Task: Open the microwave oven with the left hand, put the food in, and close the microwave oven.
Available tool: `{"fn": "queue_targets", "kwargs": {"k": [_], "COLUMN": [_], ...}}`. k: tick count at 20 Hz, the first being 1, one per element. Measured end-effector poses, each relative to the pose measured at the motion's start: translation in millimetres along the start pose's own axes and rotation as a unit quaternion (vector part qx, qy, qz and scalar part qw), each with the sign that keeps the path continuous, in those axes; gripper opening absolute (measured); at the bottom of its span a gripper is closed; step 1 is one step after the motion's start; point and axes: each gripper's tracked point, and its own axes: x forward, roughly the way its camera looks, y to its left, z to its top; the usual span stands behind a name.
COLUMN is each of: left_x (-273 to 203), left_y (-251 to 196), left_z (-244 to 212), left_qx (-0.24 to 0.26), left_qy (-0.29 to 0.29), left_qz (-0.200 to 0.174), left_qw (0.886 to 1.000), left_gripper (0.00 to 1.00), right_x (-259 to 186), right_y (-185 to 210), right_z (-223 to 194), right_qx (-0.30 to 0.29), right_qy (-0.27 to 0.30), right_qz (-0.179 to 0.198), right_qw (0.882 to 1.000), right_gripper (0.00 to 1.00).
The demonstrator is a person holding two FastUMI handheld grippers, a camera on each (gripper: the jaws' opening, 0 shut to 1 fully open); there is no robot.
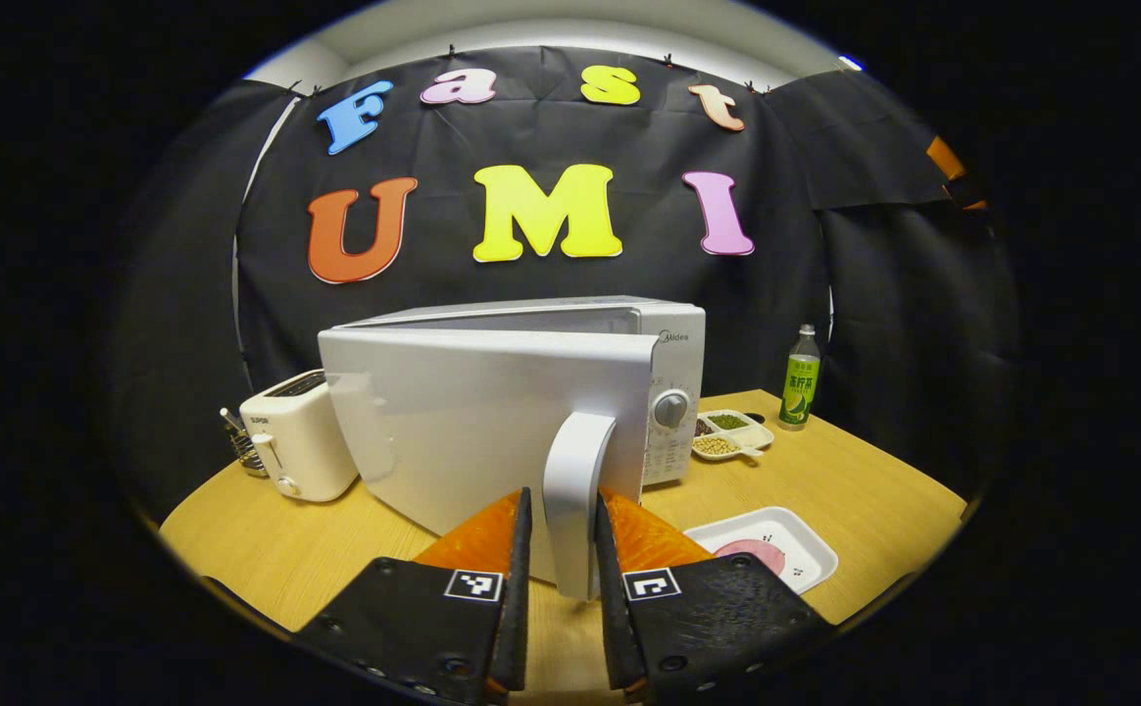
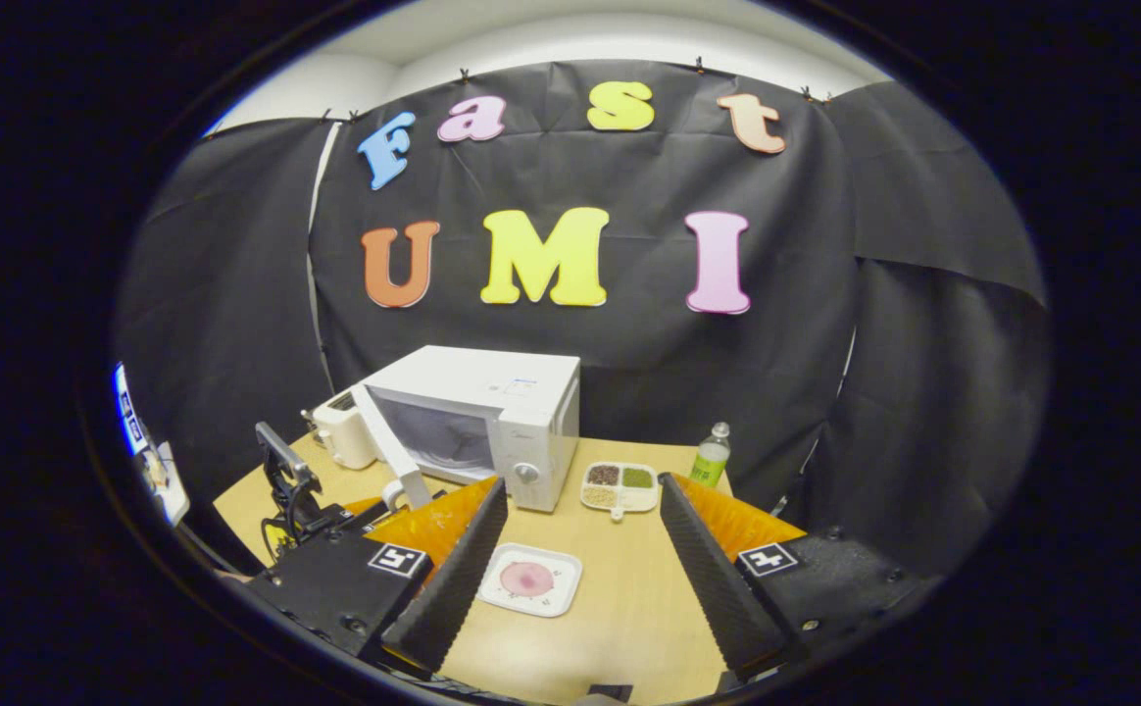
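Pinching the white upright door handle [image 1: 577, 500], the left tool [image 1: 563, 549] holds the white microwave oven's [image 2: 492, 417] door ajar. The right tool [image 2: 575, 559] hangs spread above the pink food slice [image 2: 528, 579] on its white rectangular tray [image 2: 556, 593] on the wooden worktop [image 2: 629, 598].

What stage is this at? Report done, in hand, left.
Done: the microwave oven door is swung partly open. In hand: the left gripper is shut on the door handle, both fingers pressing it. Left: the food tray sits on the table between the right gripper's open fingers, not yet grasped; it must go inside, then the door closed.
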Motion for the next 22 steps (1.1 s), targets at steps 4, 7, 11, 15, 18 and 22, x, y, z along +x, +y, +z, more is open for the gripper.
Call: {"fn": "queue_targets", "kwargs": {"k": [4, 7, 11, 15, 18, 22], "left_x": [-32, -55, -79, -104, -125, -153], "left_y": [50, 80, 114, 147, 175, 221], "left_z": [-9, -11, -15, -21, -26, -27], "left_qx": [-0.002, -0.003, 0.005, 0.006, 0.008, 0.008], "left_qy": [0.016, 0.016, 0.018, 0.026, 0.032, 0.035], "left_qz": [0.044, 0.064, 0.090, 0.116, 0.139, 0.186], "left_qw": [0.999, 0.998, 0.996, 0.993, 0.990, 0.982], "left_gripper": [0.62, 0.92, 0.94, 0.93, 0.93, 0.93], "right_x": [-5, -7, -5, -2, 0, 2], "right_y": [35, 59, 91, 115, 128, 132], "right_z": [-4, -5, -10, -18, -23, -30], "right_qx": [-0.007, -0.016, -0.013, -0.013, -0.007, 0.006], "right_qy": [-0.002, -0.009, -0.009, -0.004, 0.002, 0.005], "right_qz": [0.030, 0.044, 0.069, 0.088, 0.100, 0.106], "right_qw": [1.000, 0.999, 0.997, 0.996, 0.995, 0.994], "right_gripper": [1.00, 1.00, 1.00, 1.00, 1.00, 1.00]}}
